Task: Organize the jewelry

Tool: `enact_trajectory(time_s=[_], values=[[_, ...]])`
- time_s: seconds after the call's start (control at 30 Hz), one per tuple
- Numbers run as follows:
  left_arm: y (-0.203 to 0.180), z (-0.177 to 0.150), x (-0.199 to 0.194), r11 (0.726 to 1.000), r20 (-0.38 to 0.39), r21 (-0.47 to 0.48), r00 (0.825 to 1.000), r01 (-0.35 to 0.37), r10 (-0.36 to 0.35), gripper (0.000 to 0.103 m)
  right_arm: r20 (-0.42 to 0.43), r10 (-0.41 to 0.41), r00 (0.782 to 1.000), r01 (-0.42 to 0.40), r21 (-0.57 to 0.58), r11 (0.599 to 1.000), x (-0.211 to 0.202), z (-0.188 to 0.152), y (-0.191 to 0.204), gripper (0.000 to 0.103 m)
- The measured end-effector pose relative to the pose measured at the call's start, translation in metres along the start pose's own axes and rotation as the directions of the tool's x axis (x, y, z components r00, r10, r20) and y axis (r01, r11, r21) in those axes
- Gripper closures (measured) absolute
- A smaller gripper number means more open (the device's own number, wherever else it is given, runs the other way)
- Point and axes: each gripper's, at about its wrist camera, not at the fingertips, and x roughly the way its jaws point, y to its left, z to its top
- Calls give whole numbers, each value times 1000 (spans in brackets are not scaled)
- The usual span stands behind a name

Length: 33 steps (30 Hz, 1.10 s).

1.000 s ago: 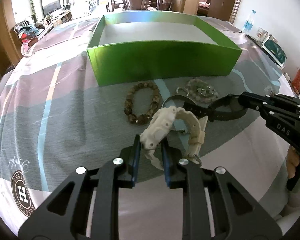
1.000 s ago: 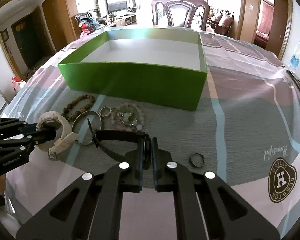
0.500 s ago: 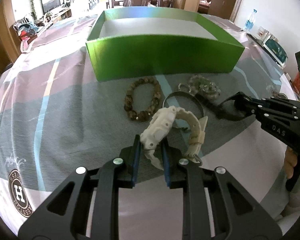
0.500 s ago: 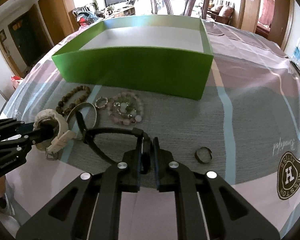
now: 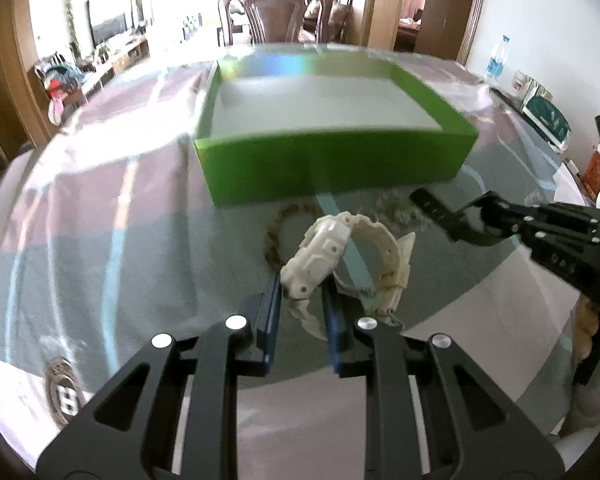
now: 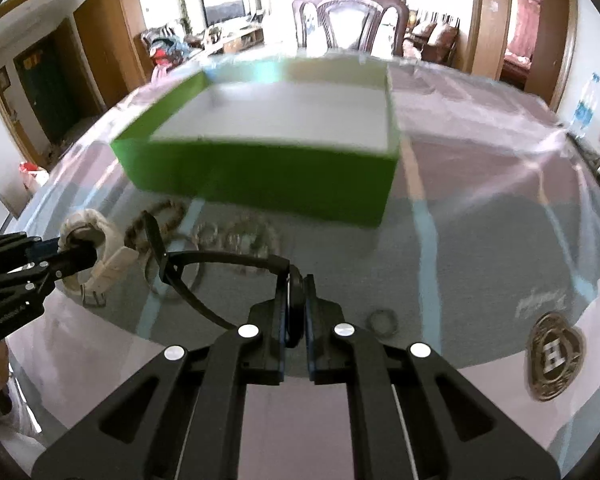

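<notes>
My left gripper (image 5: 300,300) is shut on a white watch (image 5: 320,252) and holds it above the table, in front of the green box (image 5: 332,168). My right gripper (image 6: 296,308) is shut on a black watch (image 6: 220,258), also lifted; its strap sticks out to the left. In the left wrist view the right gripper (image 5: 480,216) shows at the right with the black watch (image 5: 440,212). In the right wrist view the left gripper (image 6: 80,252) shows at the left with the white watch (image 6: 100,248). The green box (image 6: 260,176) is empty with a white floor.
A brown bead bracelet (image 5: 276,232), a metal bangle (image 6: 176,276) and a pale bead bracelet (image 6: 240,236) lie on the tablecloth before the box. A small ring (image 6: 384,320) lies to the right. A wooden chair (image 5: 276,16) stands beyond the table. A water bottle (image 5: 498,60) stands far right.
Both grippers have risen with their watches and moved toward the box. The view is blurred by motion. The other jewelry on the cloth has not moved.
</notes>
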Motion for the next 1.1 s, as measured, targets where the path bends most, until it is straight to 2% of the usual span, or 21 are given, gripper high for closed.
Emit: enact_trajectory(time_s=[0.13,0.27,0.37,0.43,0.53,0.67,0.83,0.87,0.9,0.93,0.97,1.0,1.03,1.1], values=[[6,25,-25,999,81,9,996,-46,45,83,80,-35,996,32,42,999,-26,30,-8,95],[8,59,-49,995,175,20,980,-97,92,83,141,-61,988,47,104,994,-43,63,-17,95],[9,88,-59,994,229,16,968,-112,106,83,205,-99,974,75,120,990,-48,92,-19,95],[11,109,-56,995,243,2,965,-100,97,83,219,-125,968,99,128,987,-40,106,-21,95],[17,138,-30,997,221,-26,972,-78,82,83,195,-152,969,128,129,983,-9,123,-24,95],[24,159,32,993,133,-72,986,-92,101,83,96,-165,982,153,126,980,47,129,-27,95],[24,160,98,991,11,-78,993,-113,114,81,-46,-160,986,165,122,979,108,123,-32,95],[24,157,106,992,-23,-75,994,-105,103,79,-70,-152,986,159,116,980,115,120,-33,94],[23,155,109,993,-42,-78,995,-93,90,72,-67,-148,987,155,110,982,114,117,-31,94],[23,152,109,994,-53,-83,997,-64,60,62,-55,-149,987,154,98,983,111,115,-29,89],[22,150,103,995,-37,-86,998,-56,53,57,-40,-147,988,150,86,985,103,113,-27,74],[22,148,93,994,-10,-86,998,-67,66,51,-22,-143,989,144,83,986,95,111,-24,67],[22,147,86,994,7,-84,997,-76,76,50,2,-134,991,134,85,987,84,108,-22,60],[22,144,65,994,35,-80,996,-80,83,50,27,-96,995,93,83,992,58,102,-18,60]])
